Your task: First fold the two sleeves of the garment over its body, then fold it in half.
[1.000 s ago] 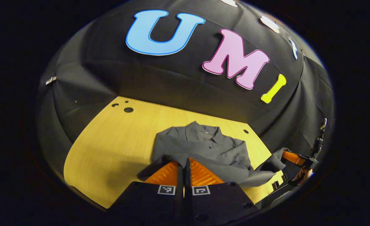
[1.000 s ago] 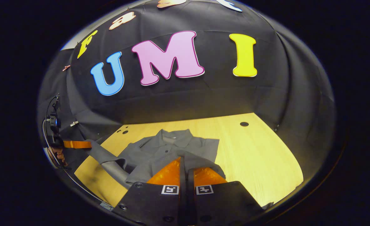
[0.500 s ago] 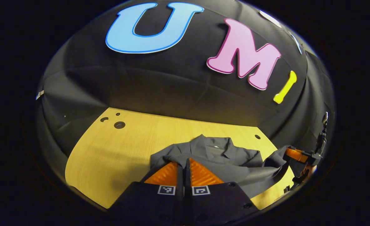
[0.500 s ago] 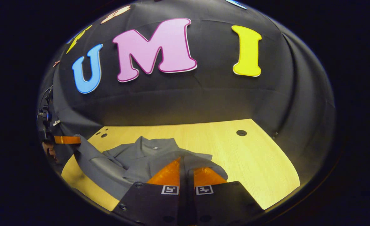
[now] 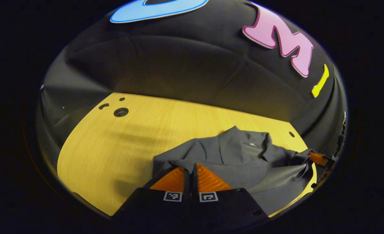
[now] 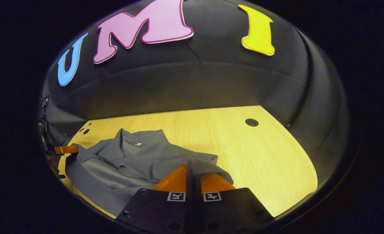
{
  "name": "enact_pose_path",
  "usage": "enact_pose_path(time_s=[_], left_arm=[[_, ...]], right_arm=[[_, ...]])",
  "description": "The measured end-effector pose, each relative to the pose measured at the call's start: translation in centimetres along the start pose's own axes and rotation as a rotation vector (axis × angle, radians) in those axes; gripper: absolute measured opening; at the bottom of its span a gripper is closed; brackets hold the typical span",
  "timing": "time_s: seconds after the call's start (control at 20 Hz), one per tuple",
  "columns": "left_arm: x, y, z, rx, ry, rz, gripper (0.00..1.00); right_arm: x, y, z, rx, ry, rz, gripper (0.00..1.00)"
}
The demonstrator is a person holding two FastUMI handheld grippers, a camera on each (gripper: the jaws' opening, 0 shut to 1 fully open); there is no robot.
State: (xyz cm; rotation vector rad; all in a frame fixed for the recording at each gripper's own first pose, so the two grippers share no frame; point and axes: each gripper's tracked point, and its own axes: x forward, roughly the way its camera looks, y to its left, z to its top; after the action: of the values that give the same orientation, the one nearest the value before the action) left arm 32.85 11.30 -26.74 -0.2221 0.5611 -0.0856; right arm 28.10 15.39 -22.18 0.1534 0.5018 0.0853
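Observation:
A dark grey collared shirt (image 5: 240, 156) lies on the yellow wooden table (image 5: 120, 146), collar toward the back wall. My left gripper (image 5: 190, 166) is shut on the shirt's bottom hem at one corner. In the right gripper view the same shirt (image 6: 130, 159) spreads to the left, and my right gripper (image 6: 190, 166) is shut on the hem at the other corner. The hem stretches between both grippers and hangs over the shirt's lower body. The right gripper (image 5: 319, 159) also appears at the far right of the left gripper view; the left gripper (image 6: 66, 149) appears at the far left of the right gripper view.
The table has round holes near its back corners (image 5: 120, 112) (image 6: 251, 122). Black cloth walls close in behind and at both sides. Bare tabletop lies to the left of the shirt in the left gripper view and to the right in the right gripper view.
Both grippers have carried the hem forward toward the collar and lower to the table; the shirt's lower half now drapes over its upper body. Both stay shut on the fabric.

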Motion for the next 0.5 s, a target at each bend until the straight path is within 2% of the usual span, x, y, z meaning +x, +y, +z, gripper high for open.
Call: enact_pose_path(time_s=[0.1,0.2,0.3,0.4,0.45,0.5], left_arm=[[0.7,0.4,-0.4,0.012,0.002,0.026,0.05],[1.0,0.7,-1.1,0.044,0.011,0.06,0.06],[1.2,0.8,-1.4,0.072,0.017,0.085,0.12],[0.8,0.8,-1.6,0.083,0.014,0.106,0.25],[0.5,0.7,-1.5,0.083,0.01,0.105,0.4],[-0.1,0.7,-1.4,0.085,0.007,0.104,0.55]], right_arm=[[1.2,0.4,-1.4,0.028,0.058,0.006,0.08],[2.3,0.6,-2.6,0.053,0.096,0.006,0.33],[2.3,0.9,-2.3,0.072,0.093,0.018,0.53],[2.0,1.1,-1.6,0.086,0.076,0.023,0.75],[1.7,1.0,-1.4,0.085,0.068,0.014,0.86],[1.4,0.9,-0.9,0.083,0.059,0.005,0.87]])
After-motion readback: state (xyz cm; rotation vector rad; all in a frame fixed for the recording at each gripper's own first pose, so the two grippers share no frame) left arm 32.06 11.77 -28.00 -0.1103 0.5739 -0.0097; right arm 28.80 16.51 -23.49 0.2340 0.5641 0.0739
